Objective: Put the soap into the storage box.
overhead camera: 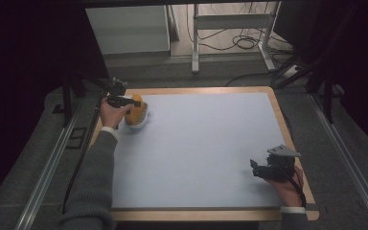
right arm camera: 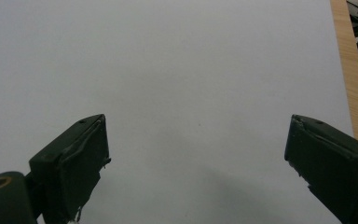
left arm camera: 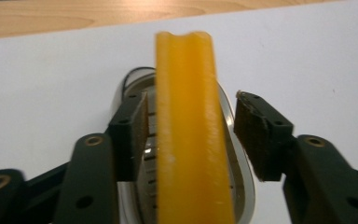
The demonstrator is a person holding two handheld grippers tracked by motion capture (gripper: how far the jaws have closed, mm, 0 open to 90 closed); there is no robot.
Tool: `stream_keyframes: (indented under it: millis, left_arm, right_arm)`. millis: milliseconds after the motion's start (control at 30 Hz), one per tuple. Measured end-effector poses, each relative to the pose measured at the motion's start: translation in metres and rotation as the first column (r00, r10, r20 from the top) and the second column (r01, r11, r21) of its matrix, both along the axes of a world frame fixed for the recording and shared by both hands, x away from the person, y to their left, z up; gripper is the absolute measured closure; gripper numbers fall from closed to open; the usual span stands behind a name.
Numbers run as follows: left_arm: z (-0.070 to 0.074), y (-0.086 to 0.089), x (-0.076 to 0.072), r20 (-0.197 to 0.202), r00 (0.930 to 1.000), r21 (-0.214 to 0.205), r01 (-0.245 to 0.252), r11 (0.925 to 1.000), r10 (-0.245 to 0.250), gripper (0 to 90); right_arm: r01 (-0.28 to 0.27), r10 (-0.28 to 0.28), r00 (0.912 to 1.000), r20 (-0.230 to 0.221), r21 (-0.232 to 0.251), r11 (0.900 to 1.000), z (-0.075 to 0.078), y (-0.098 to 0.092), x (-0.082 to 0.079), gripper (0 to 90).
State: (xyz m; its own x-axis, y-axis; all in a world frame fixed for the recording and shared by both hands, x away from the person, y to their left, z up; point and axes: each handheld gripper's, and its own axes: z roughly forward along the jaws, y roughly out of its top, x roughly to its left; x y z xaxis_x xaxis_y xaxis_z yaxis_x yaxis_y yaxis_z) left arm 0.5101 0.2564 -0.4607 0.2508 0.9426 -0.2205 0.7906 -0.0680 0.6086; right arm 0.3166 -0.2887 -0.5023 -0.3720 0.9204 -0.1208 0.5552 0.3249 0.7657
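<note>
High view: I have the left gripper [overhead camera: 124,101] at the far left corner of the white mat [overhead camera: 196,148], over a yellow-orange piece [overhead camera: 135,109] that stands on edge in a small white dish [overhead camera: 139,122]. The right gripper [overhead camera: 263,170] rests idle near the mat's right edge, well apart from it, the hand [overhead camera: 290,189] low on the wooden table [overhead camera: 287,129].

Left gripper view: my jaws straddle the yellow-orange piece [left arm camera: 189,135]. The left pad [left arm camera: 140,135] looks to be touching or just beside it; the right pad [left arm camera: 254,140] stands off with a clear gap, so nothing is gripped. Beneath lies the slotted, shiny-rimmed dish [left arm camera: 240,177]. The risk, as I judge it: closing off-centre would push the piece sideways, tip it, or drag the light dish across the mat.

Right gripper view: the jaws gape wide on bare white mat [right arm camera: 191,84], holding nothing; the table's wooden edge [right arm camera: 352,79] runs at the right. It offers no brace should the dish slide.
</note>
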Motion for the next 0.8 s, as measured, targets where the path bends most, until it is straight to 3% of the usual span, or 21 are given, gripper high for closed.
stream_keyframes:
  millis: [33,300,367,400,567,700,800]
  left_arm:
    - [0.000,0.000,-0.001,0.001,1.0000,0.007,0.001,1.0000,-0.001,37.1]
    - [0.005,0.012,-0.015,0.045,0.9982,0.031,-0.042,0.9986,0.041,25.0]
    - [0.007,0.017,-0.021,0.062,0.9974,0.019,-0.039,0.9991,0.038,23.7]
    - [0.007,0.020,-0.023,0.071,0.9971,-0.002,-0.027,0.9996,0.028,24.0]
    - [0.011,0.025,-0.040,0.112,0.9937,-0.024,0.010,0.9996,-0.007,23.1]
    - [0.015,0.021,-0.054,0.135,0.9893,-0.029,0.060,0.9977,-0.056,22.2]
    - [0.018,0.014,-0.067,0.154,0.9824,-0.002,0.108,0.9941,-0.106,21.2]
  right_arm:
    - [-0.002,0.002,1.0000,0.000,0.000,1.0000,0.000,0.001,0.000,6.3]
    - [-0.006,0.006,1.0000,-0.003,-0.003,1.0000,0.000,0.002,0.000,6.3]
    - [-0.008,0.008,1.0000,-0.002,-0.005,1.0000,0.000,0.002,0.000,6.3]
    - [-0.009,0.009,1.0000,-0.001,-0.005,0.9999,0.000,0.003,0.000,6.3]
    - [-0.009,0.009,1.0000,-0.002,-0.007,0.9999,0.000,0.004,0.000,6.3]
    - [-0.012,0.012,0.9999,-0.003,-0.008,0.9999,0.000,0.006,-0.001,6.3]
    - [-0.014,0.014,0.9999,-0.002,-0.010,0.9998,0.000,0.006,-0.001,6.4]
